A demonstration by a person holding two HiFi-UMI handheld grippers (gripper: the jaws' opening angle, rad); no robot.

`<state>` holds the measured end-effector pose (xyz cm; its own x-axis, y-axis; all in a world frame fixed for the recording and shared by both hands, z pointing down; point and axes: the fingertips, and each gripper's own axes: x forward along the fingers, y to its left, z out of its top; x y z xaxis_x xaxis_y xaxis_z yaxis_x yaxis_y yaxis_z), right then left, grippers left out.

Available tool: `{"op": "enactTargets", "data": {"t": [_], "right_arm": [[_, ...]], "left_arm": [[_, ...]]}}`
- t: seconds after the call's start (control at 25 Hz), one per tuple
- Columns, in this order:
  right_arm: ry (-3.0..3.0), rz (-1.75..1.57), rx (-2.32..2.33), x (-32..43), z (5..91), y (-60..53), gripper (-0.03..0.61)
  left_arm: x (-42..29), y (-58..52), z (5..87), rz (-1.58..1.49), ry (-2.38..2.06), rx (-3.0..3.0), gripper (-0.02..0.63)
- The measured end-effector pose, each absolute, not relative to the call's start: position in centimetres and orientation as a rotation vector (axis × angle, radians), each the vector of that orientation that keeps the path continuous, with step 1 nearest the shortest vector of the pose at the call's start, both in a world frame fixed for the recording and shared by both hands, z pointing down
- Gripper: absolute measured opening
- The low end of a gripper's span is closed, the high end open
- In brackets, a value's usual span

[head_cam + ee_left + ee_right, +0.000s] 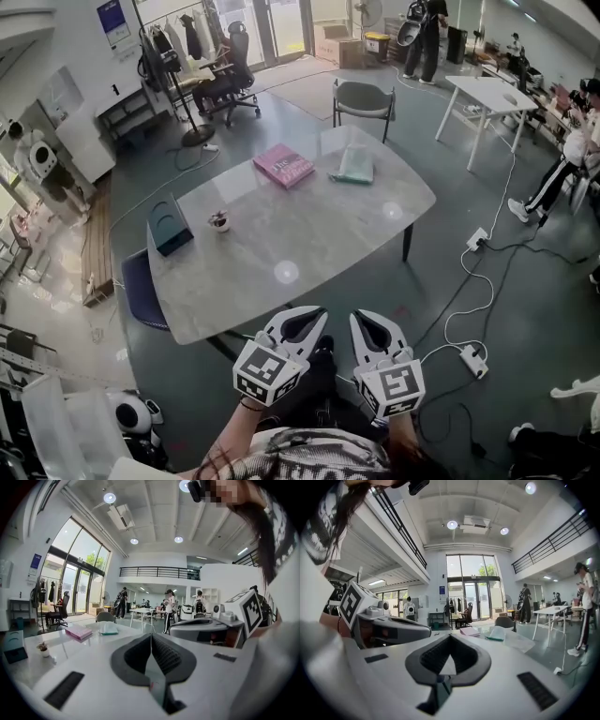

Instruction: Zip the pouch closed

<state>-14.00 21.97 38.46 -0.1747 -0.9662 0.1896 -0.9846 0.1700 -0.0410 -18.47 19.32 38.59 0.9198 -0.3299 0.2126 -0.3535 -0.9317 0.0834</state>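
Worktop (309, 246) contents:
- Dark box (170, 225), ahead-left of the fingers.
- Small pot (218, 221), beside the box.
- Pink book (283, 165), far ahead.
- Left gripper (314, 317), at the near edge, fingers closed and empty.
- Pouch (353, 166), lying flat, far ahead, well apart from both grippers.
- Right gripper (364, 319), just beside the left gripper, fingers closed and empty.

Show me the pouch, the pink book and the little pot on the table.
pouch (353, 166), head view, its middle.
pink book (283, 165), head view, its cover.
pot (218, 223), head view, its body.
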Motion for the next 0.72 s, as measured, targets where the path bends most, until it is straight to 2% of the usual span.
{"op": "enactTargets", "data": {"t": [0.36,0.72], "right_arm": [[-2.318,0.274,1.96,-11.0,39.2,18.1,-0.003],[-2.267,0.306,1.925,-4.7,40.8,9.9,-0.002]], "left_arm": [[-15.3,15.2,39.2,0.286,-0.522,2.954,0.014],[-9.5,5.6,40.8,0.263,-0.548,2.913,0.014]]}}
